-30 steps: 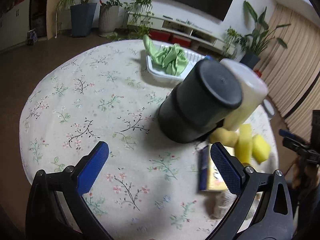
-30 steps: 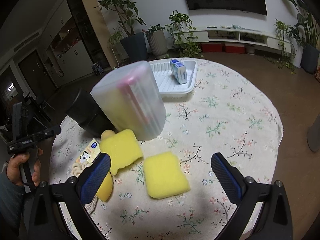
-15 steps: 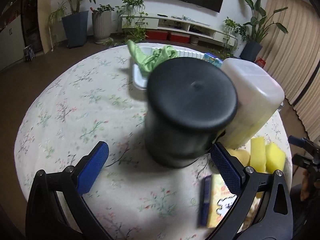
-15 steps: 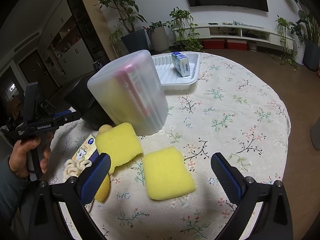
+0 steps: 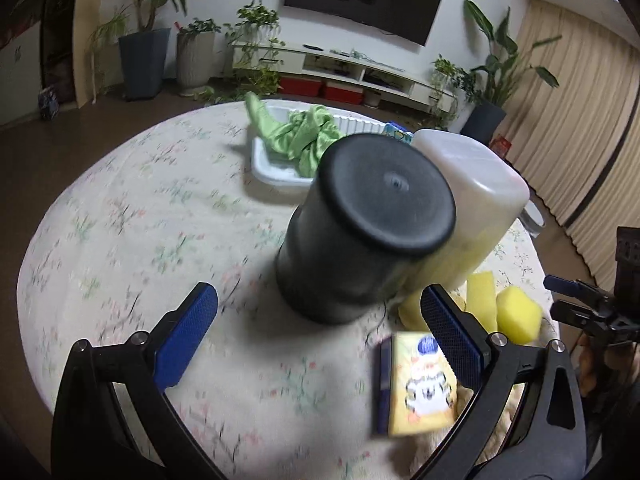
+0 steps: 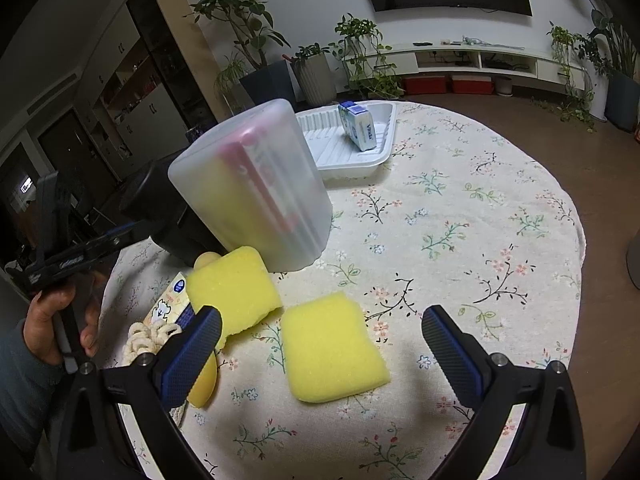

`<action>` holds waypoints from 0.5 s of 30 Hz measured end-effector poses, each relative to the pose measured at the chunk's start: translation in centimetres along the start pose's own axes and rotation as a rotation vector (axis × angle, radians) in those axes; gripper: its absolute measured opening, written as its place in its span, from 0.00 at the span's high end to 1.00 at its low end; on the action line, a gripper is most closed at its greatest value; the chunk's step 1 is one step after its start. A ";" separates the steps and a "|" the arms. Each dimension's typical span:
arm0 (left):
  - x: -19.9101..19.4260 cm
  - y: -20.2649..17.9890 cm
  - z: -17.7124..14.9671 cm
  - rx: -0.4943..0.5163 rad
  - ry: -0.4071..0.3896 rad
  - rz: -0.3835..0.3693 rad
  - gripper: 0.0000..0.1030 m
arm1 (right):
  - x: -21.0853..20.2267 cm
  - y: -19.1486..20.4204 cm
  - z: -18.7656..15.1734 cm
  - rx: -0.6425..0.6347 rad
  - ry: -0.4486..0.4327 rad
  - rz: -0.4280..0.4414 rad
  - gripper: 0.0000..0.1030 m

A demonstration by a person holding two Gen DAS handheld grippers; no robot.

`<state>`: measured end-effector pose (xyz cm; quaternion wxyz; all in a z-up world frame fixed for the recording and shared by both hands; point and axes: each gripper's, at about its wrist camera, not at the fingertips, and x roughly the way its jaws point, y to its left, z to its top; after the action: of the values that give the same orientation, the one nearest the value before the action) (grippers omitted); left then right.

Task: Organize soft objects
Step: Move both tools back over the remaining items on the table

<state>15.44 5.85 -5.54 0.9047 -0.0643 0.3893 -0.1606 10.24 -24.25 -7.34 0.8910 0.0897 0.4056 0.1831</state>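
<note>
Flat yellow sponge (image 6: 334,346) lies on the tablecloth (image 6: 460,216) directly ahead of the right gripper (image 6: 320,344), between its spread, empty fingers, long axis running away from the cam.; right is nearer (judged next pick). Left gripper (image 5: 320,336) also wide open, empty, facing black container (image 5: 360,228). Count: sponges 2, 2nd sponge (image 6: 232,286) beside frosted container (image 6: 252,192); trays 1 (image 6: 340,148); green cloth 1 (image 5: 300,136); tissue packs 2.

sponge (image 6: 334,350): porous foam | black container (image 5: 360,226): matt plastic | tablecloth (image 6: 460,216): floral cloth | tray (image 6: 386,152): glossy ribbed plastic
</note>
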 end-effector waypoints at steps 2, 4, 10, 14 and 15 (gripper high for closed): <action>-0.8 0.2 -0.3 -0.029 -0.004 0.008 0.00 | -0.2 0.2 -0.1 -0.006 -0.002 -0.006 0.00; -1.8 0.1 -1.0 -0.048 -0.014 0.030 0.00 | -0.4 0.6 -0.3 -0.025 -0.008 -0.015 0.00; -3.4 -3.0 -4.0 0.018 -0.012 0.075 0.00 | -1.0 1.8 -0.6 -0.072 -0.023 -0.062 0.00; -2.5 -5.7 -6.0 0.088 0.059 0.067 0.00 | -0.9 2.5 -1.1 -0.094 -0.003 -0.115 0.03; -2.2 -6.3 -6.4 0.107 0.071 0.073 0.00 | -0.8 2.6 -1.2 -0.100 0.004 -0.126 0.04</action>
<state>7.85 0.74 -6.92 0.8978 0.0042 0.4139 -0.1503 8.18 -22.17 -6.74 0.9034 0.0190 0.4025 0.1467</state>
